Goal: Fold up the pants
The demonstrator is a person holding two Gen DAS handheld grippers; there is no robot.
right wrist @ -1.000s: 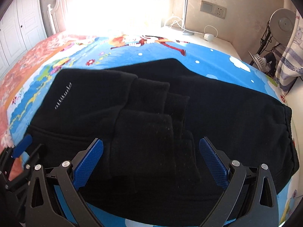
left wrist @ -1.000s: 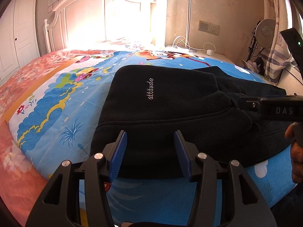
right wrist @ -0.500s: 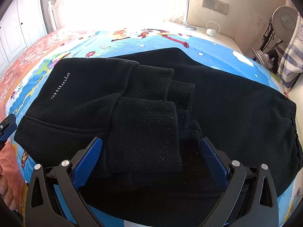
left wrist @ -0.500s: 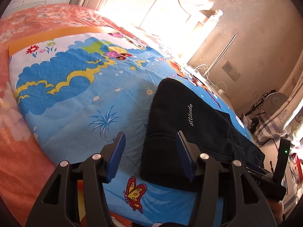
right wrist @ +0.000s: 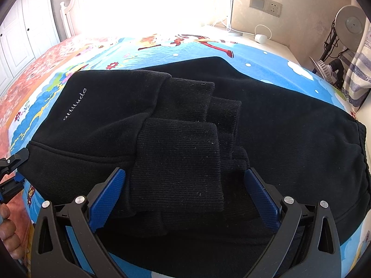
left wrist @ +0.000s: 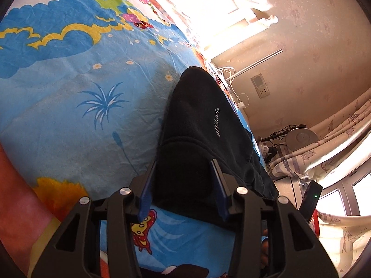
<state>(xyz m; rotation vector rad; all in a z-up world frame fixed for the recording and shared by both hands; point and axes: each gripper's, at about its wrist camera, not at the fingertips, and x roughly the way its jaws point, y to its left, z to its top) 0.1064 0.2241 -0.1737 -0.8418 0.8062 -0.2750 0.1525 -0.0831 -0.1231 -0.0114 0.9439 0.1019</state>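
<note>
Black pants [right wrist: 266, 125] lie partly folded on the bed, the ribbed leg cuffs [right wrist: 178, 159] laid over the middle and the white "attitude" lettering at the left. They also show in the left wrist view [left wrist: 204, 125]. My right gripper [right wrist: 185, 185] is open, its blue pads either side of the near cuff at the pants' front edge. My left gripper [left wrist: 183, 183] is open, tilted on its side, its pads straddling the pants' left near corner. It also shows at the left edge of the right wrist view [right wrist: 11, 169].
The bed carries a blue cartoon-print sheet [left wrist: 69, 88] over an orange floral cover [right wrist: 30, 74]. A headboard [left wrist: 208, 4] stands behind. A bedside table [right wrist: 266, 46] with cables, a wall socket [right wrist: 266, 3], a round lamp [right wrist: 350, 20] and a curtain [left wrist: 324, 153] are at the right.
My left gripper has swung left and rolled onto its side, closing in on the pants' left corner. My right gripper has edged forward and lower toward the cuffs. Both stayed open.
</note>
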